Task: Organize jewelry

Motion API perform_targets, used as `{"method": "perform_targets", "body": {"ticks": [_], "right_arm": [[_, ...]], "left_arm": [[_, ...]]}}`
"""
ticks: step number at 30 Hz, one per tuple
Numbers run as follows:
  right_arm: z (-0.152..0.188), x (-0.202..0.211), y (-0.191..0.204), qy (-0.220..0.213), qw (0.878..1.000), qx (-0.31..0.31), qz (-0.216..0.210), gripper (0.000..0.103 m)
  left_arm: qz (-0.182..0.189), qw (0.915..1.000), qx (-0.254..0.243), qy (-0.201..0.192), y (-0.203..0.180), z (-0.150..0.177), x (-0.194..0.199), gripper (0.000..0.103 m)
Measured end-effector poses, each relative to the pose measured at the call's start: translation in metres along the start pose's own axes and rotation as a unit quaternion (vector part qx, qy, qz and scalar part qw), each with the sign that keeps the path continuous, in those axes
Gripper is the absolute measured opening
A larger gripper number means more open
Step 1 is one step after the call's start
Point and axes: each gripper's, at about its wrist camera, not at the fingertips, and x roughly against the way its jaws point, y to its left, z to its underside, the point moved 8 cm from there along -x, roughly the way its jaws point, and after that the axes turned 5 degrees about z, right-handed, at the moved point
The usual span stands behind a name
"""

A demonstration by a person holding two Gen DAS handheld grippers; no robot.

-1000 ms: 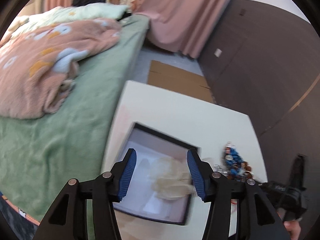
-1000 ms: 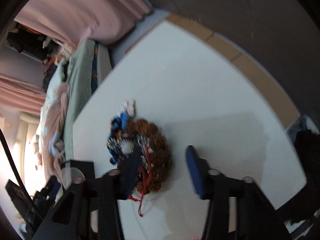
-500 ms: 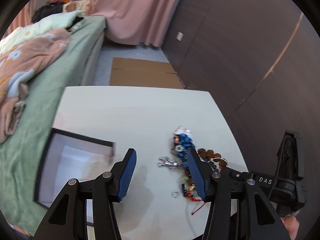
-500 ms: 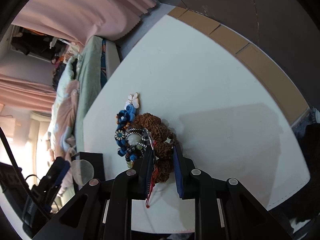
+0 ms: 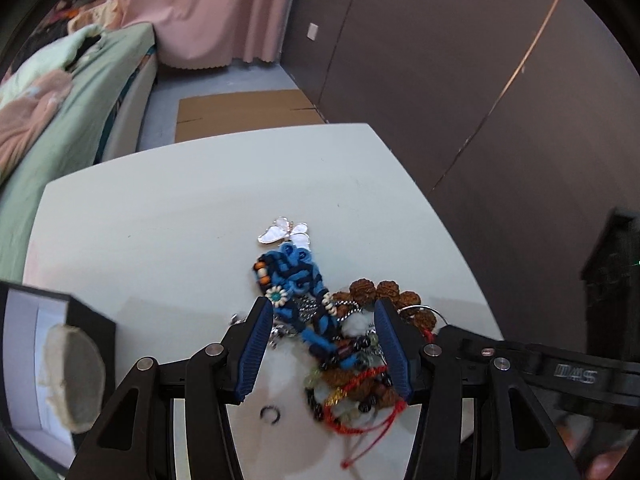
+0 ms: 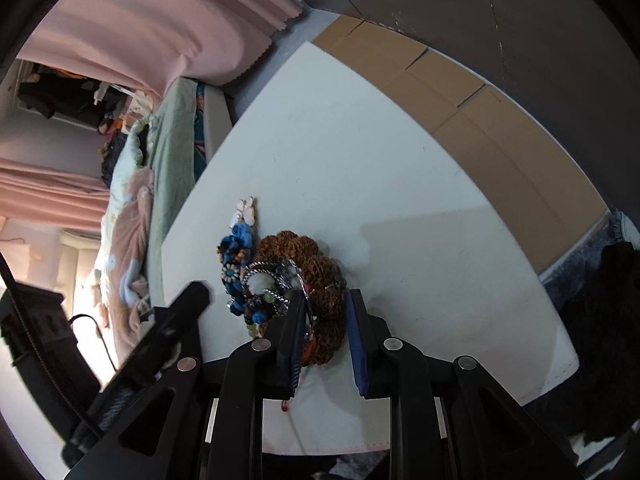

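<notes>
White and bare but for one heap, the table [image 5: 168, 216] carries a tangle of jewelry [image 5: 320, 320] near its edge closest to the grippers. In that heap lie a blue knotted cord piece [image 5: 296, 276], a pale butterfly charm [image 5: 282, 232] at the heap's far end, big brown seed beads [image 6: 320, 280] and red string [image 5: 360, 420]. A small dark ring [image 5: 271, 415] lies loose on the table just beside the heap. To the heap's left, at the table's edge, sits a black box [image 5: 48, 368] with a white lining and a pale round pad inside.

The left gripper [image 5: 326, 350] hangs over the heap with its jaws spread; they have just been closing a little, with the blue cord and beads between the blue pads but not pressed. The right gripper [image 6: 326, 334] has its jaws drawn close around the brown beads; whether the pads pinch them I cannot tell.

Beyond the table's far edge, flattened cardboard [image 5: 244, 114] lies on the floor, with a pink curtain [image 5: 208, 12] behind it. A green bed [image 5: 72, 112] with a pink blanket [image 5: 28, 116] stands left of the table, a dark wall [image 5: 460, 60] on its right.
</notes>
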Motion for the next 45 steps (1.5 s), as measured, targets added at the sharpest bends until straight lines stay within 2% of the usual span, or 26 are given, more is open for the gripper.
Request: {"method": "perform_targets", "body": {"ticks": [1,3,9,16,21,28,30,32,37,45], "right_arm": [[0.000,0.002,0.000,-0.004,1.000,-0.002,-0.002,0.023],[-0.002,0.007,0.000,-0.015,1.000,-0.004,-0.008,0.023],[-0.004,0.017,0.010,-0.042,0.999,0.015,-0.018,0.023],[0.000,0.012,0.030,-0.037,0.998,0.048,-0.024,0.023],[0.002,-0.003,0.033,-0.025,0.998,0.058,0.011,0.024],[0.000,-0.008,0.040,-0.032,0.996,0.073,0.033,0.023],[0.000,-0.008,0.039,-0.037,0.996,0.073,0.040,0.011],[-0.001,-0.009,0.038,-0.038,0.996,0.074,0.045,0.006],[0.000,-0.004,0.049,-0.052,0.995,0.081,0.016,0.004],[0.004,0.011,0.092,-0.094,0.988,0.102,-0.064,0.004]], "left_arm": [[-0.003,1.0000,-0.002,0.004,0.000,0.000,-0.004,0.030],[-0.007,0.9998,-0.001,0.020,0.003,0.003,-0.010,0.009],[0.004,0.9999,-0.011,-0.006,0.000,0.001,0.007,0.008],[0.013,0.9996,0.000,-0.026,0.005,-0.009,0.029,0.008],[0.020,0.9992,0.004,-0.036,0.006,-0.012,0.041,0.008],[0.028,0.9981,0.010,-0.055,0.011,-0.015,0.068,0.008],[0.029,0.9977,0.012,-0.059,0.015,-0.017,0.075,0.008],[0.030,0.9972,0.016,-0.066,0.018,-0.016,0.085,0.008],[0.025,0.9951,0.030,-0.090,0.037,-0.019,0.115,0.008],[-0.001,0.9915,0.056,-0.118,0.083,-0.017,0.159,0.008]]}}
